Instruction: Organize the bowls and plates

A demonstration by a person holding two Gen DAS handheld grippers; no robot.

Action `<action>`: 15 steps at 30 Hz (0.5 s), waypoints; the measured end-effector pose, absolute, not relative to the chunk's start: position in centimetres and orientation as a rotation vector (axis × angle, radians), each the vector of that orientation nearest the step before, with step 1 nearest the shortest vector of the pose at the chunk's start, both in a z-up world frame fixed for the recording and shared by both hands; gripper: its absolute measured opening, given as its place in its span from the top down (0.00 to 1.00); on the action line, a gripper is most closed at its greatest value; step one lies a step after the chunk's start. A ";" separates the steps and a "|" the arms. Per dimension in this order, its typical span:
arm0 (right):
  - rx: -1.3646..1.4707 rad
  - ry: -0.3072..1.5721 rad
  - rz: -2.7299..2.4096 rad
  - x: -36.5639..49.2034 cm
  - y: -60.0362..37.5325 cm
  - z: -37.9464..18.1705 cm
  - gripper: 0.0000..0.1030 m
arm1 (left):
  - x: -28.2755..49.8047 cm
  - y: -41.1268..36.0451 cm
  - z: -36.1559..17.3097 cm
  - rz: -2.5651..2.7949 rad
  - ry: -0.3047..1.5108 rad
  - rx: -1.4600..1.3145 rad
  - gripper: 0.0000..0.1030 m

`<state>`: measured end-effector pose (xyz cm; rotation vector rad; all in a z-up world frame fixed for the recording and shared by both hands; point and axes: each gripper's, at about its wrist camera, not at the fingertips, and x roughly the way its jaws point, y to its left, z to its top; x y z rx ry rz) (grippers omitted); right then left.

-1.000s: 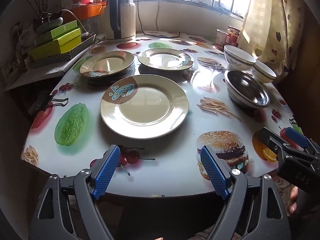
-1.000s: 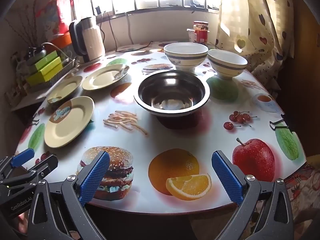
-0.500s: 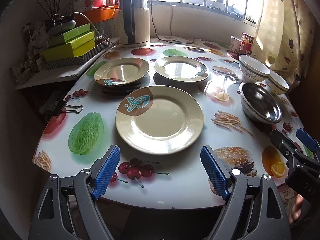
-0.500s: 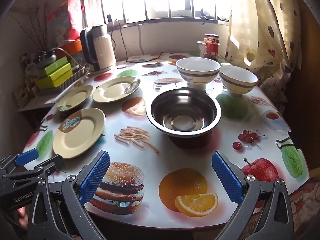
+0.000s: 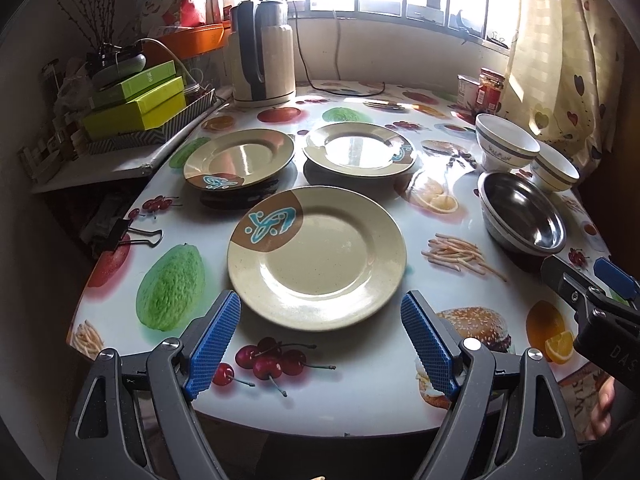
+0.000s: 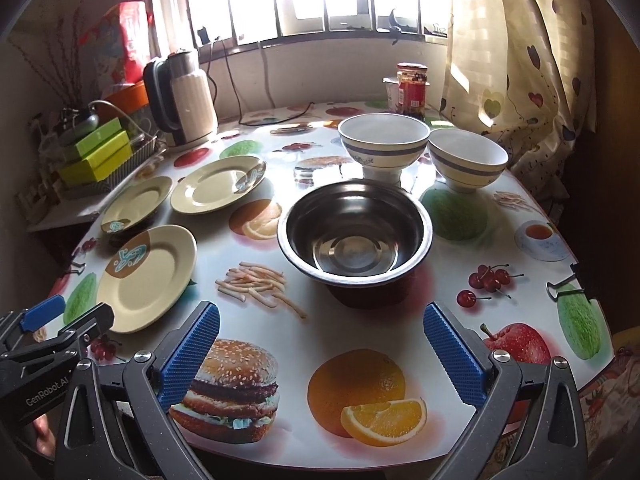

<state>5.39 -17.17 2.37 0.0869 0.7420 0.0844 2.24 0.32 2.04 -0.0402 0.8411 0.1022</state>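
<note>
Left gripper [image 5: 320, 336] spread wide, empty, just short of the near plate [image 5: 316, 256] at the table [image 5: 360, 396] edge. Right gripper [image 6: 320, 354] likewise spread, facing the steel bowl [image 6: 354, 236]. Best to slide one finger under the rim, pinch gently, lift level. Three plates, side by side; three bowls: one steel, two white [image 6: 383, 140], [image 6: 468, 160].

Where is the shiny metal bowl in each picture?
Left wrist view: the metal bowl sits far right, below two white bowls.
Right wrist view: the metal bowl is in the middle, ahead of the open jaws.
Shared landmark: the white electric kettle stands at the back of the table in both.
</note>
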 end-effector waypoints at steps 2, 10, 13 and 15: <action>0.089 0.742 0.079 5.5 -17.2 2.4 0.00 | 2.4 0.2 1.9 0.103 0.842 -0.033 0.19; 0.076 0.763 0.066 5.4 -17.1 1.6 0.00 | 2.6 0.0 1.1 0.089 0.863 -0.047 0.19; 0.076 0.760 0.061 5.3 -17.2 1.6 0.00 | 2.7 0.1 1.0 0.089 0.862 -0.046 0.19; 0.075 0.759 0.063 5.3 -17.2 1.6 0.00 | 2.7 0.1 0.9 0.090 0.866 -0.047 0.19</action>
